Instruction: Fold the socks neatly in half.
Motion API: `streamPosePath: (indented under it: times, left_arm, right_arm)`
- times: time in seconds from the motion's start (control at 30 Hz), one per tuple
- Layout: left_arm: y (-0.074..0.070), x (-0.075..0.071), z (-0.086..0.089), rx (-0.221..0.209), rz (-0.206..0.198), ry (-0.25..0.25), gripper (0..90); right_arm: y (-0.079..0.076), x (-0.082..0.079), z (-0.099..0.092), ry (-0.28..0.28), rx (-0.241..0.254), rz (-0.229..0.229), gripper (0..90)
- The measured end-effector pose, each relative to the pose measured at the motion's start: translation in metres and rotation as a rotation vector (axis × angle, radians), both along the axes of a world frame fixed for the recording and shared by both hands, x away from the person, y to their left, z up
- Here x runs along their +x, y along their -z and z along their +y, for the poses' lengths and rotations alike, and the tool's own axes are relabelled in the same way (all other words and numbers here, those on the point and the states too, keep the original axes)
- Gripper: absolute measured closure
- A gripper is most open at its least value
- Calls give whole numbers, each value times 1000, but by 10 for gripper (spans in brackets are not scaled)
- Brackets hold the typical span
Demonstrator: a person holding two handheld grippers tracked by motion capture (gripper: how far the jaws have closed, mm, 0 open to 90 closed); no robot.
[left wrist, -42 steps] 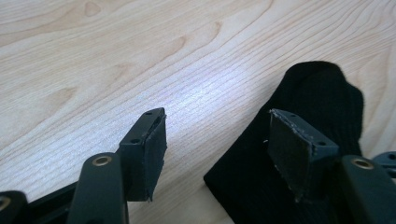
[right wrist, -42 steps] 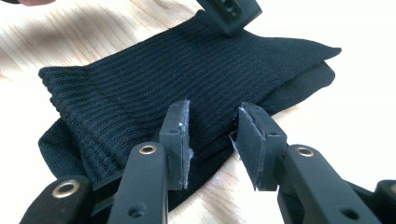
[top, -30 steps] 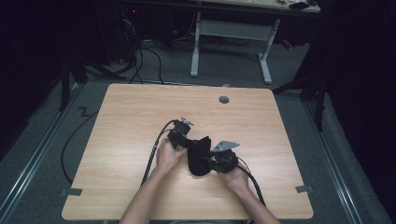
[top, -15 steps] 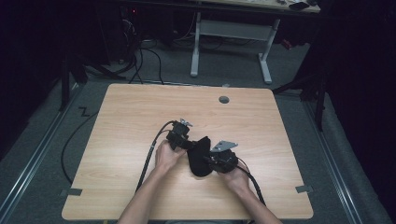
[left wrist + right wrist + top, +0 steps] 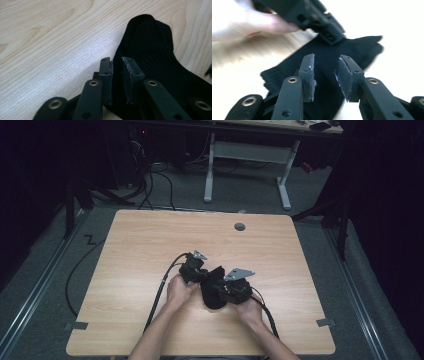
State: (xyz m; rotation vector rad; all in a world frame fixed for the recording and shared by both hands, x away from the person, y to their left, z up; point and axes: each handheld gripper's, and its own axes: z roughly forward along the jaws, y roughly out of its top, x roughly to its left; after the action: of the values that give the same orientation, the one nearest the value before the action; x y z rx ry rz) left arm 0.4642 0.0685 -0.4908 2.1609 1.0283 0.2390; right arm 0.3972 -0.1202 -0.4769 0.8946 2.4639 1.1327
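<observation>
Ribbed black sock (image 5: 155, 57) lies limp on grained wooden table (image 5: 50, 37).

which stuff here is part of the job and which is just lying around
In the job:
- black sock
- left gripper, jaws just closing on the sock's edge
- right gripper, jaws apart over the sock

Just lying about:
- table, with its round hole
- white desk frame behind
- cables on the floor

A sock (image 5: 214, 290) lies on the table (image 5: 150, 245); left gripper (image 5: 200, 276) beside it, right gripper (image 5: 225, 292) over it.
</observation>
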Motion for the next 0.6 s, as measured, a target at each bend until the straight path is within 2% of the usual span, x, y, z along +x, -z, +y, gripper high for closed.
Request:
streamPosePath:
  times: [0.2,0.33,0.47,0.6]
  left_arm:
    - [-2,0,2,2,6,10,846]
    - [-5,0,7,-37,8,10,855]
    - [-20,-6,14,-100,-31,26,857]
    - [-33,-18,17,-134,-70,53,858]
  right_arm:
    - [9,-4,9,-27,-17,36,654]
    - [15,-2,8,-21,-9,55,648]
    - [17,-1,9,-16,-21,45,650]
    - [20,2,10,-7,-24,19,662]
